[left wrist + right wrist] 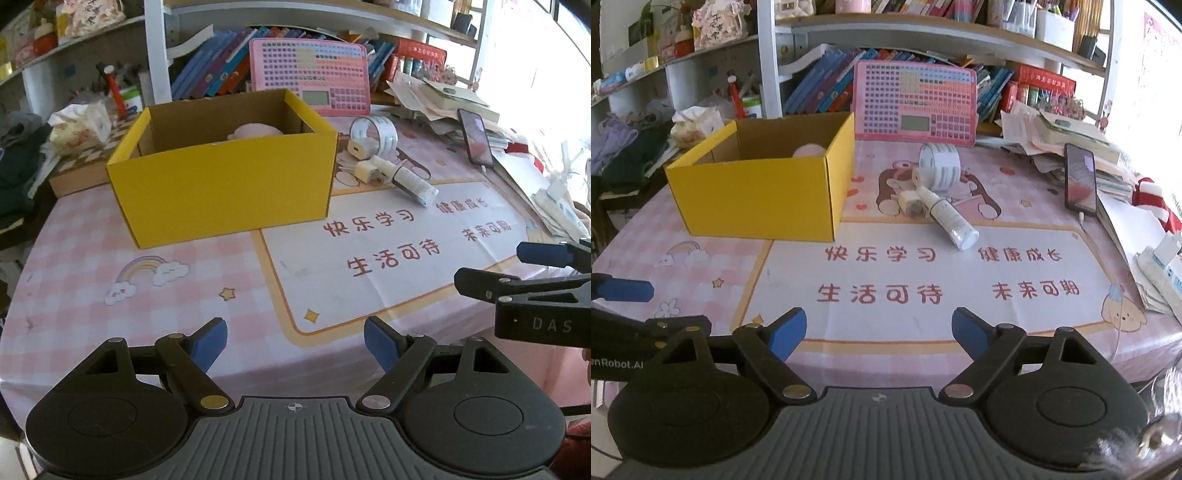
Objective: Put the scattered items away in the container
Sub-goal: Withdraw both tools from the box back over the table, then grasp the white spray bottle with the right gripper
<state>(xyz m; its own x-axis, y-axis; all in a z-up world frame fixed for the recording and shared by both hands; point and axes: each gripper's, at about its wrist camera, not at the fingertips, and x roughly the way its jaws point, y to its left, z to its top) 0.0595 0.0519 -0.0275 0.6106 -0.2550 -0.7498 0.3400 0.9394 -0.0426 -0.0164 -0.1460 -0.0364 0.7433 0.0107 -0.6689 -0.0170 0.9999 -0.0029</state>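
Now | left gripper (295,341) tilted down, fingers wide (empty) | right gripper (879,334) likewise | yellow box (761,192) ahead

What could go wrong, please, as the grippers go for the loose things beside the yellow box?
The bottle lies on its side and could roll when nudged. The tape roll, the plugs and the bottle sit tightly together, so the open right gripper may knock one while grasping another. The phone nearby could get bumped.

An open yellow cardboard box (757,195) sits on the pink tablecloth, a pale pink item (809,150) inside. Beside it lie a tape roll (940,166), two white chargers (909,201) and a toppled white bottle (949,218).
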